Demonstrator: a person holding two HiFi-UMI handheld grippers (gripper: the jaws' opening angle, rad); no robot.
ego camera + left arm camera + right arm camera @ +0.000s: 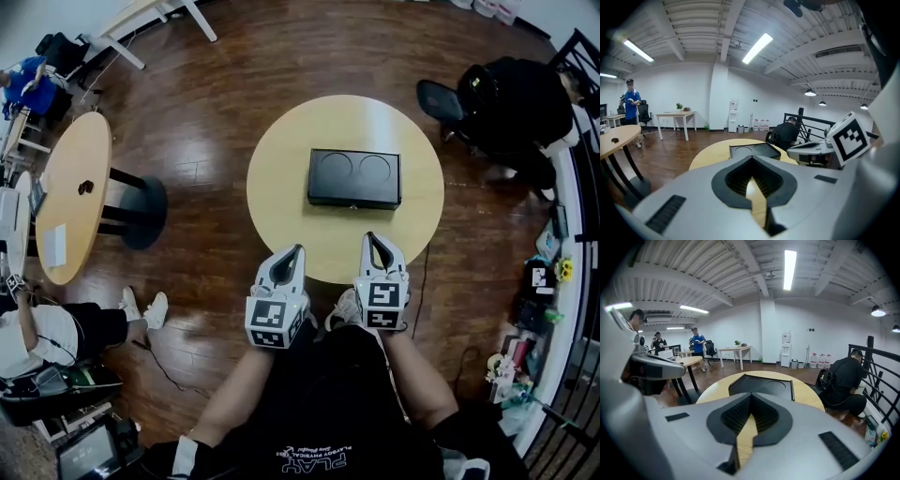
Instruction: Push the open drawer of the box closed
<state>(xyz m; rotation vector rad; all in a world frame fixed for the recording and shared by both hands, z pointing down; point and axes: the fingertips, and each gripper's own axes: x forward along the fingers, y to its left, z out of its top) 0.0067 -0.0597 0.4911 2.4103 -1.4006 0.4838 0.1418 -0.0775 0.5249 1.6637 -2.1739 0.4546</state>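
Observation:
A flat black box (354, 178) with two round recesses in its top lies at the middle of a round wooden table (281, 206). Its near front face carries a small knob and looks flush; I see no drawer sticking out. My left gripper (299, 248) and right gripper (370, 236) hover side by side over the table's near edge, a short way from the box and pointing at it. Both are shut with nothing between the jaws. In the left gripper view, the box (752, 151) lies beyond the left gripper (751, 159); in the right gripper view, the box (761, 385) lies beyond the right gripper (751, 397).
A second round table (70, 187) on a dark pedestal stands to the left. A seated person in black (516, 103) and a chair are at the back right, beside a railing. Another person (56, 333) sits at the lower left. A cable runs across the wooden floor.

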